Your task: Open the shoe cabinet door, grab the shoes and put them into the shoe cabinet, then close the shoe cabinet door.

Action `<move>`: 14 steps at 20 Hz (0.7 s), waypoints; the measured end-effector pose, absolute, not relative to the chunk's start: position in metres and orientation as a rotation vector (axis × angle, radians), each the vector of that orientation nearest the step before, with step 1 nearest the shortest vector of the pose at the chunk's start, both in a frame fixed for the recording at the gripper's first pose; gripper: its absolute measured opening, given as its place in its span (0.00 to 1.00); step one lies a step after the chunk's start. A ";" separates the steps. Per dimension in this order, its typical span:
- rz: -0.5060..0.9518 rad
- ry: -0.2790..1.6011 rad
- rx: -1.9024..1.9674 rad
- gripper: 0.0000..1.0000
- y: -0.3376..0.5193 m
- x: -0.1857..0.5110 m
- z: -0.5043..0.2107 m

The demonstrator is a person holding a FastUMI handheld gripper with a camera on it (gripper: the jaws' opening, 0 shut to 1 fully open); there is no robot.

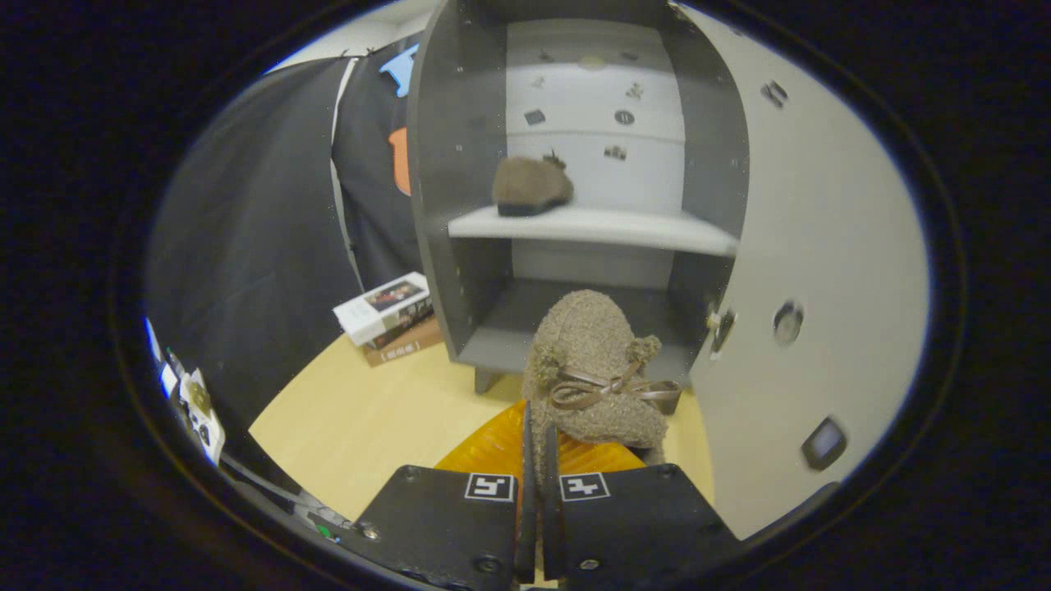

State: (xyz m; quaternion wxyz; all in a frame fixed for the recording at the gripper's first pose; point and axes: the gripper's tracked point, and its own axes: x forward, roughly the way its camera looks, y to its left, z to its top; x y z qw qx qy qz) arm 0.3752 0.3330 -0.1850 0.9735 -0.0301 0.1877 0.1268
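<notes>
Far to my left the booth's black cloth wall (246, 222) hangs down to the floor, and at its foot a few small white cards or tags (197, 410) lie in a loose cluster; I cannot make out what they are. The floor (361, 419) is a pale wood-look surface, smooth and evenly lit. Further in, a short stack of flat boxes (390, 316) sits on that floor, touching or just beside the left wall of the shoe cabinet (435, 205).

The cabinet is dark grey with a pale back panel and a light shelf (591, 226) across its middle. One fuzzy brown shoe on the shelf (532, 187) rests toward the shelf's left part. The lower compartment lies beyond the thing I am carrying.

My gripper (538, 492) has its fingers drawn close together, pinching the heel end of the second brown shoe (595, 369), a fleecy slipper with a ribbon bow and pompoms on its top. It hangs just ahead of my fingertips, in front of the cabinet's lower opening and above an orange ribbed mat (493, 447) that lies on the floor beneath it. Whether the shoe touches the mat I cannot tell.

To the right, the pale cabinet door (821, 246) stands swung wide open, with a round fitting and a small dark square part on its face.
</notes>
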 end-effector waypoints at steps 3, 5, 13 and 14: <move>0.229 0.278 -0.102 0.07 0.334 0.403 -0.130; 0.216 0.236 -0.113 0.07 0.338 0.426 -0.100; 0.118 0.164 -0.151 0.07 0.335 0.558 -0.020; 0.096 0.164 -0.162 0.07 0.331 0.576 -0.016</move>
